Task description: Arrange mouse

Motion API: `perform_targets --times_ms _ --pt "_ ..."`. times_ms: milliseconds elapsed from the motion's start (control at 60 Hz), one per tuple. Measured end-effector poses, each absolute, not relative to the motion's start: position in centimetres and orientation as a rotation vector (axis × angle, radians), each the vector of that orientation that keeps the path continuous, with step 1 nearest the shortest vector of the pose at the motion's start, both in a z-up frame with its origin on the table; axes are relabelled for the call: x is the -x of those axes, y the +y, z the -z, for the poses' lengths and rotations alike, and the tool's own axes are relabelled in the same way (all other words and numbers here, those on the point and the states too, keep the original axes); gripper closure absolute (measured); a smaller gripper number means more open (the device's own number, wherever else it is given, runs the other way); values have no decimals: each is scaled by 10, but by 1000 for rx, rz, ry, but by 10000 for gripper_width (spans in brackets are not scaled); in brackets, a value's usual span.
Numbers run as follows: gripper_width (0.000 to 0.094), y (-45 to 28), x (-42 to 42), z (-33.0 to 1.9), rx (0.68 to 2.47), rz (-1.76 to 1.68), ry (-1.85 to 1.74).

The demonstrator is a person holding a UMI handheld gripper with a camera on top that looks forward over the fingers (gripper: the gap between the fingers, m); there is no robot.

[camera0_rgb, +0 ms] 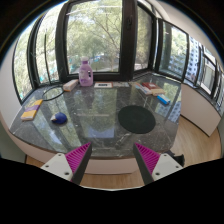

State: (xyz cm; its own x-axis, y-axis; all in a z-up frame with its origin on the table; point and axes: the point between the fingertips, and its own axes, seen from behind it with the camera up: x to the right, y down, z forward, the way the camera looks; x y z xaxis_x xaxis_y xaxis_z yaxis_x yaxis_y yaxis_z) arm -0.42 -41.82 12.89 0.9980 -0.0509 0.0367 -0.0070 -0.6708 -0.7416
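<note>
**Gripper open above near table edge, mouse far off at left**

Glass-topped table (100, 105) fills mid frame, w/ big bay windows (100, 35) behind it showing green trees.

Left side of frame: a small flat stack, orange/yellow w/ purple on top (32, 108), sits near the table's left edge. Just right of it and a bit lower, the mouse (59, 118), small & dark blue, rests on the glass. It's well apart from the gripper, beyond the left finger, nothing touching it.

Upper centre-left: a pale box (70, 86) lies at the far side of the table, and just beside it a purple bottle-like container (86, 72) stands upright. A small dark item next to it is too small to tell.

Centre-right: round dark mouse pad (136, 119) lies flat on the glass, ahead of the right finger, nothing on it.

Upper right: some small things, orange/red & blue (156, 93), near the table's far right edge; can't tell what they are.

Bottom of frame: gripper (112, 152) has its fingers spread wide, nothing between them. The magenta pads (79, 155) sit at lower left-centre & lower right-centre, over the near table edge. Wood floor (195, 125) shows at right.
</note>
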Motion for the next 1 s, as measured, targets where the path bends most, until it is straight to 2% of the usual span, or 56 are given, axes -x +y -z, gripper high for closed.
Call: perform_targets --times_ms 117,350,600,800,1000 --pt "80 -406 71 -91 2320 -36 -41" --pt "76 -326 201 -38 2245 -153 -204" --pt "78 -225 262 6 2230 -79 -264" --pt "80 -176 276 8 2206 -18 -308" --pt "79 -135 280 12 2231 -12 -208"
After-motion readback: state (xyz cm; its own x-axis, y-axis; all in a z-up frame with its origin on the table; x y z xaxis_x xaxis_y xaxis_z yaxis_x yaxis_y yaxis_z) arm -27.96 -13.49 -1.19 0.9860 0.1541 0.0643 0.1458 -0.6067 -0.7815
